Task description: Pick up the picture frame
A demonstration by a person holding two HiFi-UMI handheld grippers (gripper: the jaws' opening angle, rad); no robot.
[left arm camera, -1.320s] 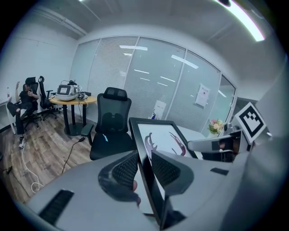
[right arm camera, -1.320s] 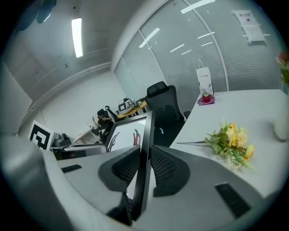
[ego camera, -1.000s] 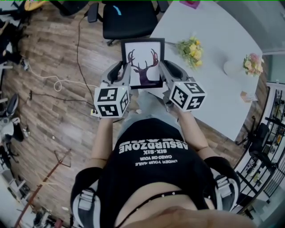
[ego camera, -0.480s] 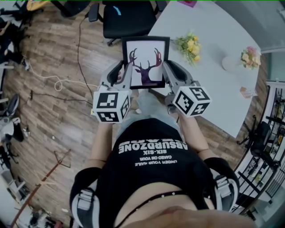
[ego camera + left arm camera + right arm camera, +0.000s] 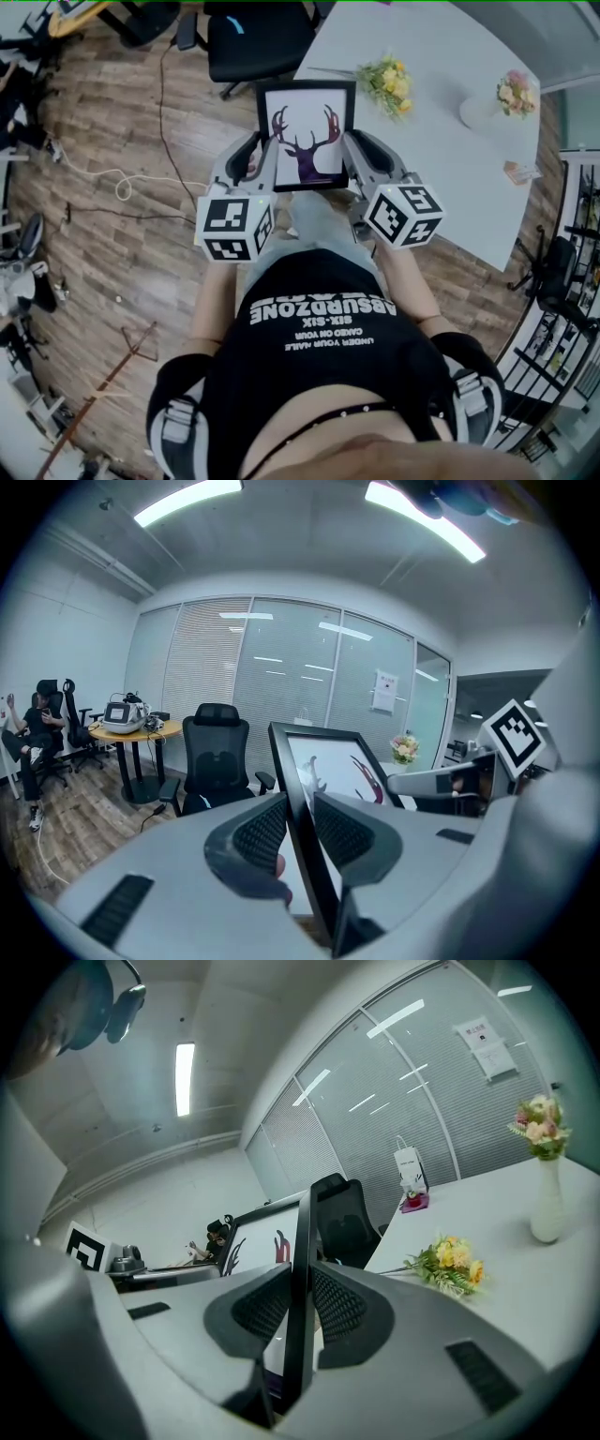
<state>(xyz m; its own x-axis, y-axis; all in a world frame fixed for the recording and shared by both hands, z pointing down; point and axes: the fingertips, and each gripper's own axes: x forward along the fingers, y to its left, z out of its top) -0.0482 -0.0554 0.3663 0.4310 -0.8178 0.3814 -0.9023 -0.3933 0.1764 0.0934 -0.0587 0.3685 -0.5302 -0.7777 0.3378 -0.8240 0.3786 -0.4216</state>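
Overhead, the brown wood-plank floor [image 5: 103,206] fills the head view from 7 to 11 o'clock, while a large white rounded table [image 5: 450,159] spreads from 1 to 3 o'clock. A person in a black printed T-shirt [image 5: 319,356] occupies 6 o'clock, and a black mesh office chair [image 5: 262,37] sits at 12 o'clock, just beside the table's edge.

At centre, held off every surface, is the black rectangular picture frame with a dark antlered-deer print [image 5: 307,131], its print turned up toward the head camera. The grey left gripper [image 5: 255,155] is clamped on the frame's 9 o'clock edge; the grey right gripper [image 5: 354,155] is clamped on its 3 o'clock edge.

Each gripper view shows ribbed pads pressed against both faces of the frame's black border: left gripper [image 5: 298,832] on the frame [image 5: 328,771], right gripper [image 5: 300,1307] on the frame [image 5: 302,1232].

A bunch of yellow flowers with green stems [image 5: 389,82] lies on the table at the frame's 2 o'clock. A small white vase of pink flowers [image 5: 511,94] stands well beyond it, at 3 o'clock.
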